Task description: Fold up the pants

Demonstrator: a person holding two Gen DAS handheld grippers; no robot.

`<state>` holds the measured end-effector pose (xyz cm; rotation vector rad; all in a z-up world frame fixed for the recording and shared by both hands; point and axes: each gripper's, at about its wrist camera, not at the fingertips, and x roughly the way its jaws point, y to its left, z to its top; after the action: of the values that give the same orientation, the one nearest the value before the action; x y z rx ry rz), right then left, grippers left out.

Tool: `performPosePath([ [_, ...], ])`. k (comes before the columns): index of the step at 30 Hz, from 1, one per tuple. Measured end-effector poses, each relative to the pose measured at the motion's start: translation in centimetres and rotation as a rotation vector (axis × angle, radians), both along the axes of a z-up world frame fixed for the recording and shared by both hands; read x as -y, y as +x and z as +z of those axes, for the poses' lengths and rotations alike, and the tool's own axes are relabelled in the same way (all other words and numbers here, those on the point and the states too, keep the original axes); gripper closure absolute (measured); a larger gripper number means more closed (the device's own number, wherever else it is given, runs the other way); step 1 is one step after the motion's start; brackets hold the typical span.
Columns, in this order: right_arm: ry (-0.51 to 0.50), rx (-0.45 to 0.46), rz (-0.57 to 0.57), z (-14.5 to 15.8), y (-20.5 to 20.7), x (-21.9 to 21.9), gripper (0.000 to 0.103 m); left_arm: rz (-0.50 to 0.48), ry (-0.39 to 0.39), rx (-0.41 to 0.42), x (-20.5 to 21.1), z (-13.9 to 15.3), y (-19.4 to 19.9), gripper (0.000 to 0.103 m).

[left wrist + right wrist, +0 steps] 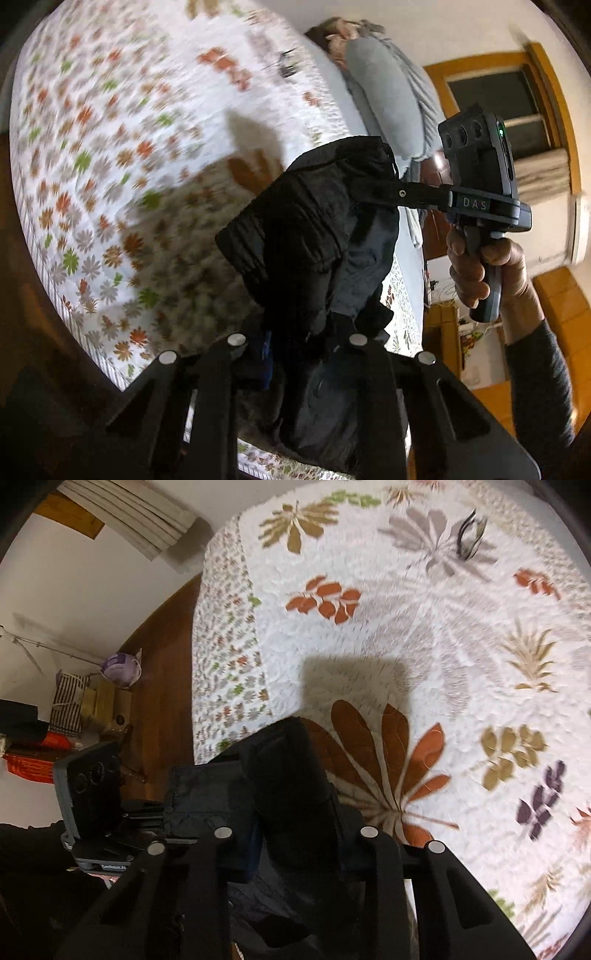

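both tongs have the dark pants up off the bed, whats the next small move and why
Probably carry the bunched black padded pants forward over the floral quilted bedspread and lower them flat. Both the left tongs and the right tongs are clamped on the fabric, which hangs crumpled between them with its shadow on the open bedspread ahead, so no fold line is laid out yet.

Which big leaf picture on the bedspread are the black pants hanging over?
The big rust-orange leaf on the white quilted bedspread, right beside the black pants; the tan, purple and grey leaves lie farther away.
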<state>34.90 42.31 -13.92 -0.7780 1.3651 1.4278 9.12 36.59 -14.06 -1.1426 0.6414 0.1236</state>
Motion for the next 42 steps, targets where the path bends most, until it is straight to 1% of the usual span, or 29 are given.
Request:
performPosePath([
  [5,0.055,0.054,-0.034,4.5,-0.6,3.4,0.073,-0.043,0.135,0.029,2.2,4.1,0.2,0.085],
  [9,0.091,0.087,-0.065,7.3,-1.1,5.9,0.073,-0.08,0.233,0.054,4.5,7.2,0.5,0.086],
  [14,0.143,0.124,-0.112,10.7,-1.3,10.2,0.073,-0.125,0.317,0.081,7.0,10.0,0.7,0.086],
  [16,0.158,0.136,-0.125,11.5,-1.6,11.5,0.073,-0.142,0.344,0.09,8.3,10.9,0.6,0.086],
  [22,0.204,0.168,-0.168,14.3,-2.1,15.8,0.073,-0.179,0.404,0.115,11.3,13.1,0.1,0.086],
  [32,0.27,0.205,-0.233,17.1,-2.7,21.1,0.073,-0.237,0.476,0.148,15.0,16.4,0.1,0.086],
  [36,0.294,0.214,-0.261,17.8,-2.9,23.0,0.073,-0.268,0.509,0.155,16.6,17.4,0.2,0.087],
  [42,0.332,0.224,-0.313,18.4,-3.1,26.4,0.073,-0.309,0.534,0.164,18.4,18.4,0.5,0.087],
])
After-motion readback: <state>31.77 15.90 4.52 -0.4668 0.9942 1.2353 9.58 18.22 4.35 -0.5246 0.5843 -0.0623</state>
